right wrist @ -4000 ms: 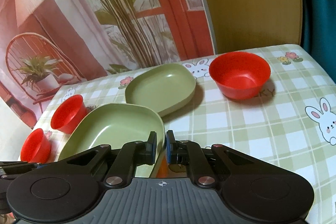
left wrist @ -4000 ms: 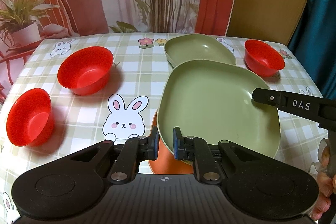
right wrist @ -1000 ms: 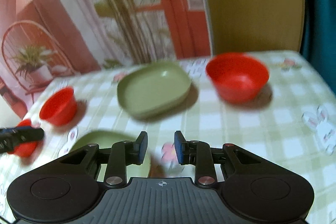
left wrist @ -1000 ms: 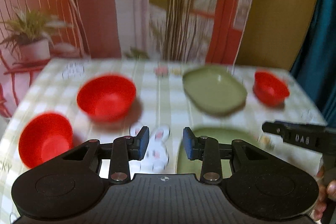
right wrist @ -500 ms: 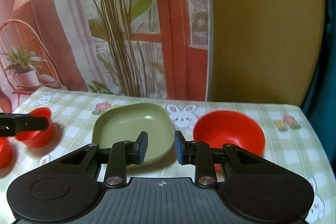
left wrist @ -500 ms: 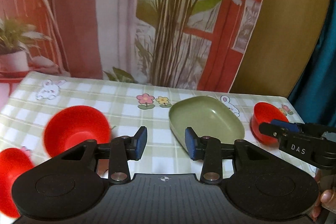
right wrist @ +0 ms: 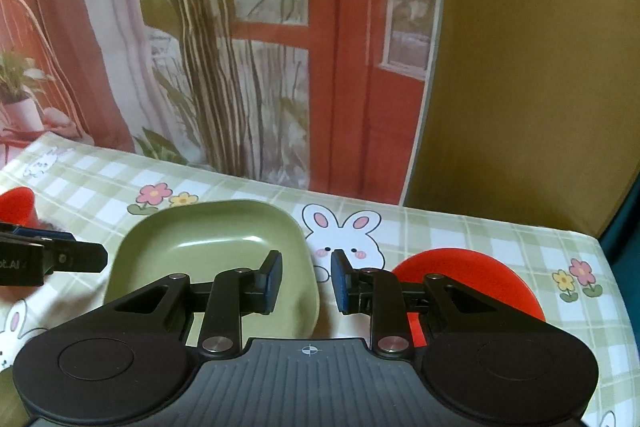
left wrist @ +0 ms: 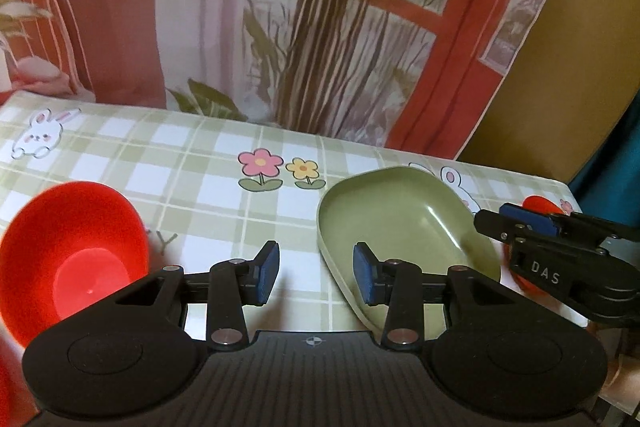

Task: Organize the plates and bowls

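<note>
I have the green plate [left wrist: 404, 231] near the table's [left wrist: 192, 163] far edge, between my two tools. My left gripper [left wrist: 316, 277] stands released and empty, the plate's near-left rim at its right pad. My right gripper [right wrist: 306, 281] is parted too, gripping nothing, straddling the plate's right rim; it looks the nearer, though the fisheye bends this. The plate is smooth, matte, rounded-square plastic. Glossy red bowls [left wrist: 72, 259] sit either side.
</note>
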